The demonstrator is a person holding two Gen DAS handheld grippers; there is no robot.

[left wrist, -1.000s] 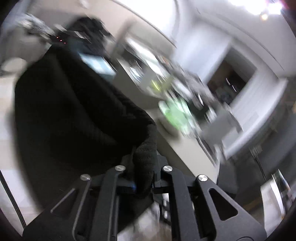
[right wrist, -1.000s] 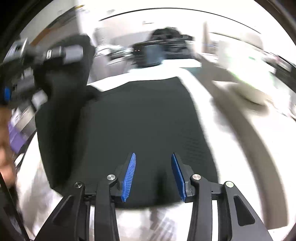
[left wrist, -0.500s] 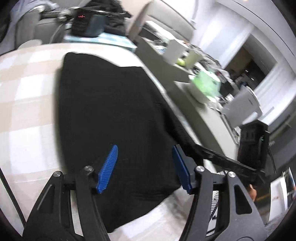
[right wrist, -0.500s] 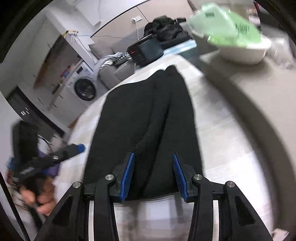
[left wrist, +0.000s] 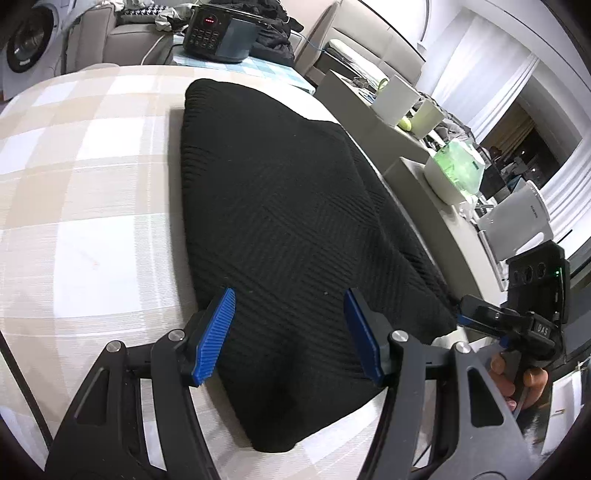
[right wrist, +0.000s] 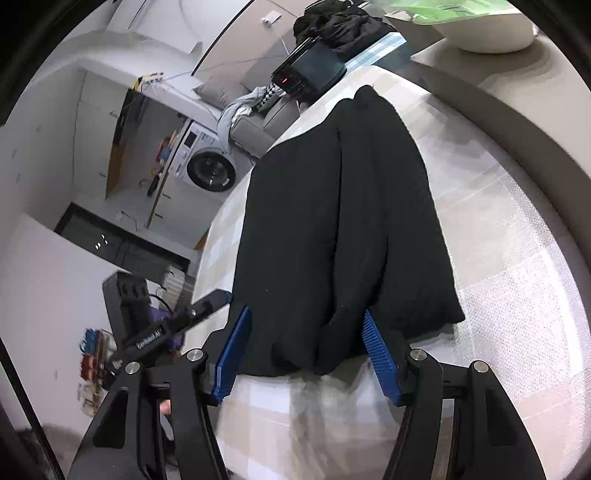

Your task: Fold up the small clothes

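Note:
A black ribbed knit garment (left wrist: pixel 280 206) lies folded lengthwise on the beige-and-white checked tablecloth (left wrist: pixel 92 206). My left gripper (left wrist: pixel 290 326) is open and hovers over the garment's near end with nothing pinched between its blue pads. In the right wrist view the same garment (right wrist: pixel 332 221) stretches away from me. Its near edge sits between the blue pads of my right gripper (right wrist: pixel 306 350), whose jaws are opening and do not press the cloth. The left gripper's finger (right wrist: pixel 207 301) shows beside the garment's left edge.
A dark appliance with a red display (left wrist: pixel 218 33) and a heap of dark clothes stand at the table's far end. A grey counter along the right carries a white bowl with a green bag (left wrist: pixel 450 173). A washing machine (right wrist: pixel 210 170) stands beyond. A hand (left wrist: pixel 517 373) holds the right gripper.
The left gripper let go of the raised fold it was shut on and sank toward the table. The garment now lies flat. The right gripper's jaws have spread wider.

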